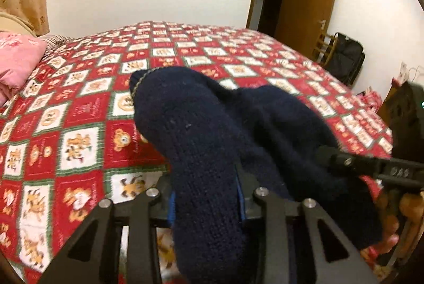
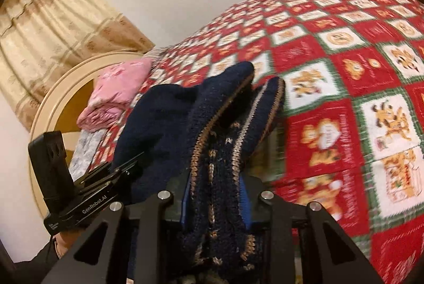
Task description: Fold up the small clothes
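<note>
A small navy knitted garment point(image 1: 212, 130) hangs between both grippers above the bed. My left gripper point(image 1: 205, 193) is shut on a plain navy part of it, and the cloth hides the fingertips. My right gripper point(image 2: 214, 201) is shut on an edge with tan and cream patterned trim point(image 2: 212, 151), which drapes over the jaws. The right gripper also shows in the left wrist view point(image 1: 371, 167) at the right, gripping the same garment. The left gripper shows in the right wrist view point(image 2: 100, 183) at the left.
A bed with a red, white and green checked cartoon quilt point(image 1: 106, 87) lies below. A pink pillow point(image 1: 16, 58) and a round headboard point(image 2: 66, 87) are at its head. A brown door point(image 1: 304, 8), a black bag point(image 1: 344, 58) and beige curtains point(image 2: 53, 24) line the walls.
</note>
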### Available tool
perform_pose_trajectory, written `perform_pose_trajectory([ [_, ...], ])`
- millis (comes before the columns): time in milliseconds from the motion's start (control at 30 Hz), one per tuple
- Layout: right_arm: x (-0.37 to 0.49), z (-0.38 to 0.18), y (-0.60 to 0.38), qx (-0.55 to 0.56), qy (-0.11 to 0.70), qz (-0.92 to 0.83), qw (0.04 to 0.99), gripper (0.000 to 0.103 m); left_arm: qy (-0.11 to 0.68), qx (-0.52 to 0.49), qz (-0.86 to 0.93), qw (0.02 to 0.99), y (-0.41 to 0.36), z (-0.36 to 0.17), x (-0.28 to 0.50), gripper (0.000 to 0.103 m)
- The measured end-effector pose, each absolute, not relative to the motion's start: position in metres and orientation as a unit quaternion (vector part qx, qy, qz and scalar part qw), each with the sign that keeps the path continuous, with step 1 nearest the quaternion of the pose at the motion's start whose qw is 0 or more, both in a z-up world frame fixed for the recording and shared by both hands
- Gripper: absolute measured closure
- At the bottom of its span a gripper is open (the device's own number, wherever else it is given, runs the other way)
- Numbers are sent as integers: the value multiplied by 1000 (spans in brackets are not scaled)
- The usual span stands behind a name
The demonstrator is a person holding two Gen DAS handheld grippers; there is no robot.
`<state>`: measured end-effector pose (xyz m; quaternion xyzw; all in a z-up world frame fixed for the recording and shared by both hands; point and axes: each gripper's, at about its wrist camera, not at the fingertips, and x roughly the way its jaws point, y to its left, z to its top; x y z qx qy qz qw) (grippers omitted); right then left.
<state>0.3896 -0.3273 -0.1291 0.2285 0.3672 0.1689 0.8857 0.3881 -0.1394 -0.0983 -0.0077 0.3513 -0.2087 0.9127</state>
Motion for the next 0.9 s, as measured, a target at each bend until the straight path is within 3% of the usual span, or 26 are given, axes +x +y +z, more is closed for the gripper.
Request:
perform_pose_trajectory([
  [400, 351, -98, -222, 242, 362, 269, 859, 73, 311, -25, -151, 938, -24, -50, 309, 69],
  [900, 357, -101, -5, 208, 403, 403, 795, 73, 303, -65, -14, 951, 146, -45, 237, 69],
])
